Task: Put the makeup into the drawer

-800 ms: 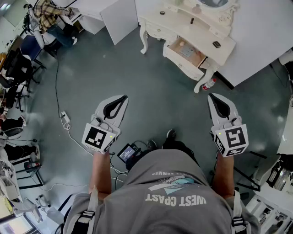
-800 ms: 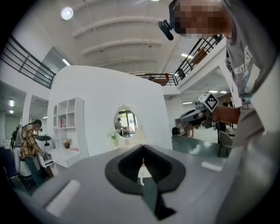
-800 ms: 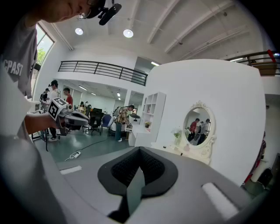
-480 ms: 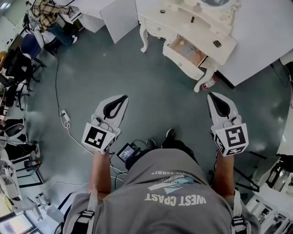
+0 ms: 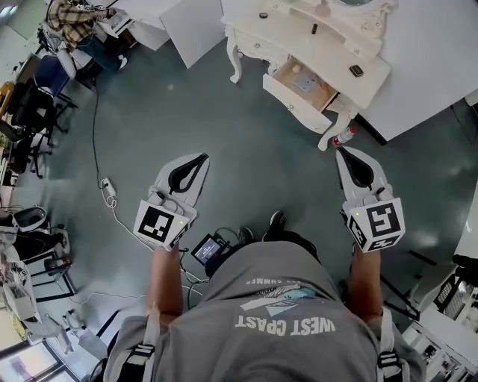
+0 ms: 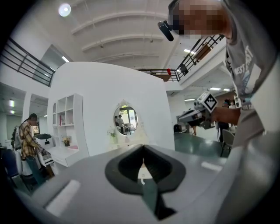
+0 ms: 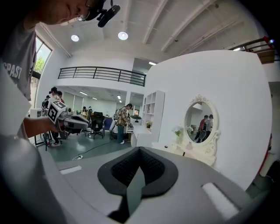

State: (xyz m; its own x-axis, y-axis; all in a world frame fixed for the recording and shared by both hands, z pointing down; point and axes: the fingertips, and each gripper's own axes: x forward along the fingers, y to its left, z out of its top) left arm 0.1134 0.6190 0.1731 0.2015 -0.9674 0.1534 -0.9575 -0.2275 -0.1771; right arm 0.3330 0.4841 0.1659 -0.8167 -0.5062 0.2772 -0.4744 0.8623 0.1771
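Note:
A white dressing table (image 5: 258, 33) stands at the top of the head view, its drawer (image 5: 302, 82) pulled open toward me. Small makeup items lie on its top: a dark compact (image 5: 357, 71), a dark tube (image 5: 314, 30) and a round piece (image 5: 263, 15). My left gripper (image 5: 202, 159) and right gripper (image 5: 340, 152) hover over the grey floor, well short of the table. Both are shut with nothing in them. In the left gripper view the jaw tips (image 6: 142, 149) meet; in the right gripper view the tips (image 7: 140, 151) meet too. Both views face the oval mirror (image 7: 199, 120).
A bottle (image 5: 343, 136) lies on the floor by the table's front leg. A cable with a power strip (image 5: 109, 192) runs down the left. A small device (image 5: 208, 248) sits by my feet. Chairs and clutter (image 5: 30, 104) crowd the left edge. A white wall panel (image 5: 433, 60) stands at the right.
The right gripper has crept slightly toward the dressing table. The left gripper has stayed put. Both remain shut.

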